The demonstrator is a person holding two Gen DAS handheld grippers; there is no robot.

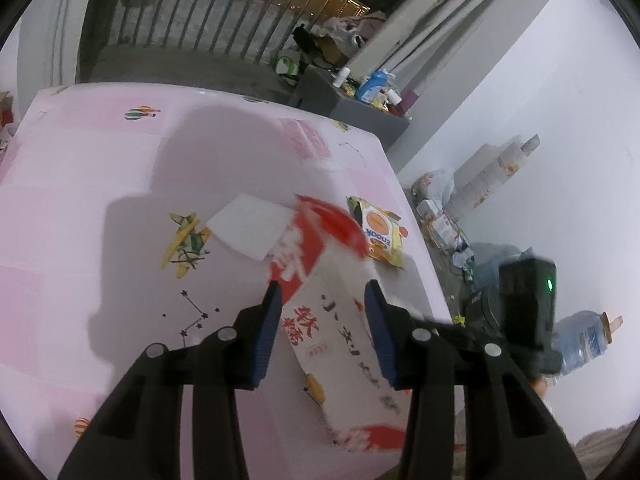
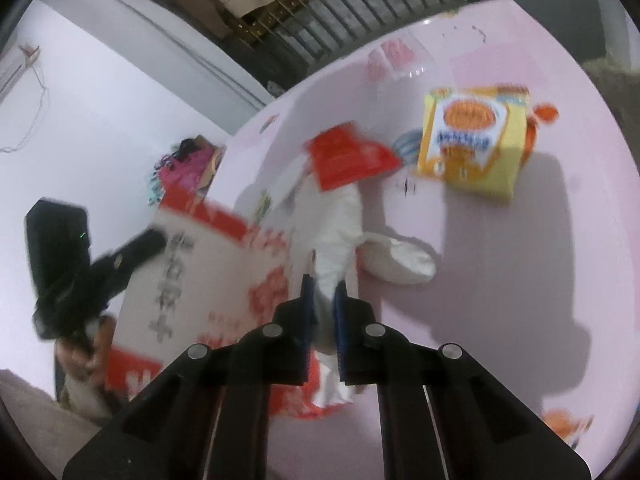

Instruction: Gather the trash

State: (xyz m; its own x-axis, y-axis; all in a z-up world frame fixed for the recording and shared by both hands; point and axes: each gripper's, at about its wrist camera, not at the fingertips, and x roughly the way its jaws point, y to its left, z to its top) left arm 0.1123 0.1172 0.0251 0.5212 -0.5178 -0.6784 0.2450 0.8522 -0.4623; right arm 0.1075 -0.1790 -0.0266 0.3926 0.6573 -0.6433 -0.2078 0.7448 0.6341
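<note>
A white paper bag with red print (image 1: 340,340) stands tilted on the pink tablecloth (image 1: 100,200). My left gripper (image 1: 324,286) is shut on it, blue pads against both its sides. The right wrist view shows the same bag (image 2: 192,280) at the left. My right gripper (image 2: 323,284) is shut on a crumpled white tissue (image 2: 340,232) that trails onto the cloth beside the bag. A blurred red card (image 2: 348,156) lies at the tissue's far end. A yellow snack packet (image 2: 476,140) sits further back on the table, also seen from the left as the yellow packet (image 1: 380,232). A flat white napkin (image 1: 252,226) lies left of it.
The table's right edge (image 1: 416,240) drops to a floor littered with bags and wrappers (image 1: 440,208) along a white wall. A grey cabinet (image 1: 360,108) with bottles stands behind the table, and a metal railing (image 1: 224,28) runs beyond. The right hand's black camera housing (image 1: 524,308) hangs at the right.
</note>
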